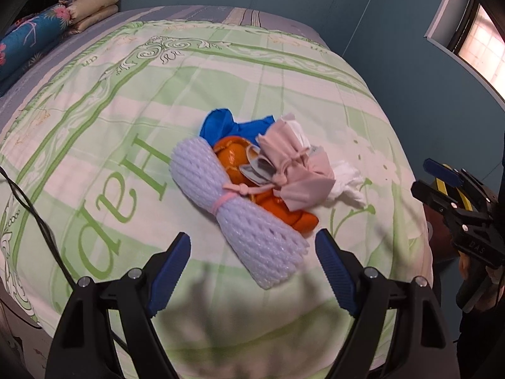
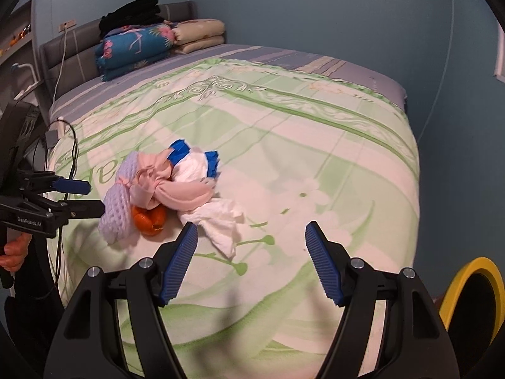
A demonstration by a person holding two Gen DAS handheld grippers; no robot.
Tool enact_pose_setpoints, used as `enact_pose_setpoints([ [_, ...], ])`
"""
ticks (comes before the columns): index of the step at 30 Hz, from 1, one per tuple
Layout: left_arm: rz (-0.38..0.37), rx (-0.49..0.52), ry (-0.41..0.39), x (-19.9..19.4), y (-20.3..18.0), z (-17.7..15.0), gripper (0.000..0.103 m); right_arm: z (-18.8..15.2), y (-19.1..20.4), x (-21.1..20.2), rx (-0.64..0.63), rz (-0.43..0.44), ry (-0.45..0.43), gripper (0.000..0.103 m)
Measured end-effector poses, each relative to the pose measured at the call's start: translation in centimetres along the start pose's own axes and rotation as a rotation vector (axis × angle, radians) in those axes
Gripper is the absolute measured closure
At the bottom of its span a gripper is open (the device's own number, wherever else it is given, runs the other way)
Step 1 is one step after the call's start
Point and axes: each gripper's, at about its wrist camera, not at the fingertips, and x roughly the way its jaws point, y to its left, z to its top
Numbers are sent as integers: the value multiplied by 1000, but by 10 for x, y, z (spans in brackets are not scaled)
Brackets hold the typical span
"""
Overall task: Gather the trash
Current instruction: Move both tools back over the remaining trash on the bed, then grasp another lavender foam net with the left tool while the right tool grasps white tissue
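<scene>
The trash sits in one small heap on the green-and-white bedspread [image 1: 126, 120], near the foot of the bed: a white foam net sleeve [image 1: 240, 211] cinched with a pink band, orange peel [image 1: 233, 161] tucked against it, a blue plastic scrap [image 1: 221, 126] behind, a pale pink cloth pouch [image 1: 293, 164] with a drawstring on top, and crumpled white tissue [image 2: 221, 224] trailing off the side. None of it lies in a container. The only container in sight is a bin with a yellow rim [image 2: 476, 271] beside the bed, seen at the lower right edge of the right wrist view; its inside is dark and its contents cannot be told. The left tongs [image 1: 252, 249] hang released just above the near end of the foam sleeve, nothing between the blue pads. The right tongs [image 2: 251, 237] are likewise released, with the tissue's tail just beside the left pad and not touching it. The left wrist view shows a window [image 1: 483, 53] at upper right; the right wrist view instead shows the headboard [image 2: 69, 53] with folded quilts [image 2: 135, 47], and a hand [image 2: 14, 249] on the left tool's grip.
</scene>
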Motion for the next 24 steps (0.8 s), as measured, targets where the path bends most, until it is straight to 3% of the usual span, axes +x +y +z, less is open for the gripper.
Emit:
enact_pose_setpoints([
  [10, 28, -11, 29, 25, 4, 0, 25, -5, 8, 18, -74, 62, 26, 32],
  [14, 68, -9, 43, 32, 8, 1, 26, -5, 13, 28, -111, 54, 48, 32],
  [24, 80, -81, 58, 38, 36, 11, 27, -2, 23, 56, -186, 61, 106, 32],
])
